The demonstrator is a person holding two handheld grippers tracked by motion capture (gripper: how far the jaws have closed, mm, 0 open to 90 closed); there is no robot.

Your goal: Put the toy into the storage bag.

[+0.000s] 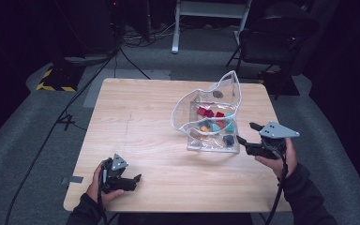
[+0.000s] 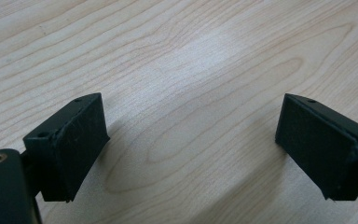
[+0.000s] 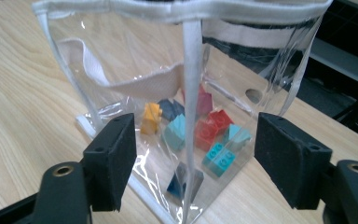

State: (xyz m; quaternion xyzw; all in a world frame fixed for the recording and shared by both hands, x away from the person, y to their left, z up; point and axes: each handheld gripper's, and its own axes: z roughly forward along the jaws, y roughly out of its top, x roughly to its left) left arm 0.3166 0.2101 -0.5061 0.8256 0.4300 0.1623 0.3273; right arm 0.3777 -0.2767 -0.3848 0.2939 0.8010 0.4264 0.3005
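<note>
No brand, label or writing can be read anywhere. The clear bag with white trim stands open right of centre in the high view, on the wooden table, with coloured toy bricks lying inside. The right gripper sits just beside its lower right corner, jaws wide, nothing pressed between them. The left gripper, lower left, hovers over bare wood with jaws apart and empty. A dark chair stands beyond the table, upper right.

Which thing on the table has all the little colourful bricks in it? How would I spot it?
Look at the wooden table, toward its right side, close to the right gripper. There stands a see-through plastic bag with white edging, open at the top. It is the one thing on the table you can look straight through, with red, teal, orange and dark blue bricks inside.
</note>
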